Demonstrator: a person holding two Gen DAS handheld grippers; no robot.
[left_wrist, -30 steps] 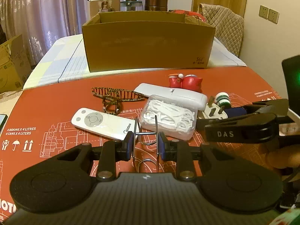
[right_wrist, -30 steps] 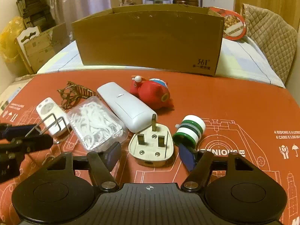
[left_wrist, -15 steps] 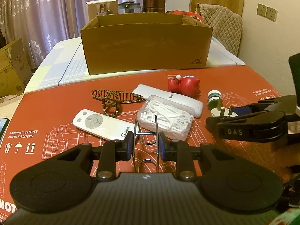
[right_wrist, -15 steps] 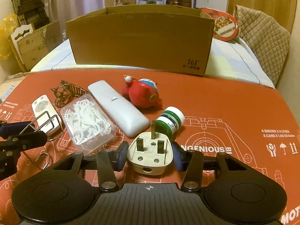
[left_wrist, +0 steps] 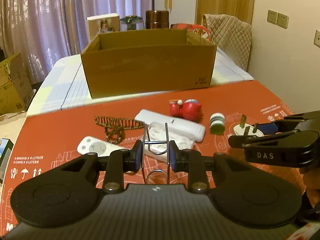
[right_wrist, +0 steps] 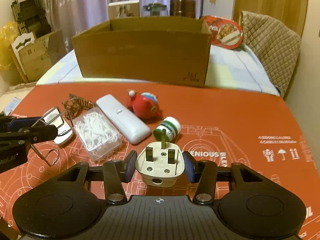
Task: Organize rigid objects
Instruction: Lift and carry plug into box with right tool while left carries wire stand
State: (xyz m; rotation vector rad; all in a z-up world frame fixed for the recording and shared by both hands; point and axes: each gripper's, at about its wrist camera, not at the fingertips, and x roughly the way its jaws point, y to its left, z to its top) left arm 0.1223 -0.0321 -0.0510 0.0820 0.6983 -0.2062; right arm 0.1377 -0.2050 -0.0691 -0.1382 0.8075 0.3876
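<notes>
My left gripper (left_wrist: pixel 156 156) is shut on a bent wire metal rack (left_wrist: pixel 157 140) and holds it just above the red mat; the right wrist view shows the rack (right_wrist: pixel 50 118) at the left edge. My right gripper (right_wrist: pixel 159 165) is shut on a white three-pin plug (right_wrist: pixel 160 168), prongs up, clear of the mat. In the left wrist view that right gripper (left_wrist: pixel 258 138) is at the right with the plug (left_wrist: pixel 240 131). An open brown cardboard box (right_wrist: pixel 142 50) stands beyond the mat.
On the mat (right_wrist: pixel 230 116) lie a small white remote (left_wrist: pixel 94 148), a clear box of white floss picks (right_wrist: pixel 96 132), a long white case (right_wrist: pixel 124 118), a red toy (right_wrist: pixel 144 106), a green-and-white bottle (right_wrist: pixel 168 128) and a striped hair claw (left_wrist: pixel 118 124). A padded chair (right_wrist: pixel 270 46) stands at the back right.
The right gripper's jaws closed on the plug and lifted it off the mat. Both grippers have risen, so the box's inside now shows. The left gripper kept its hold on the rack.
</notes>
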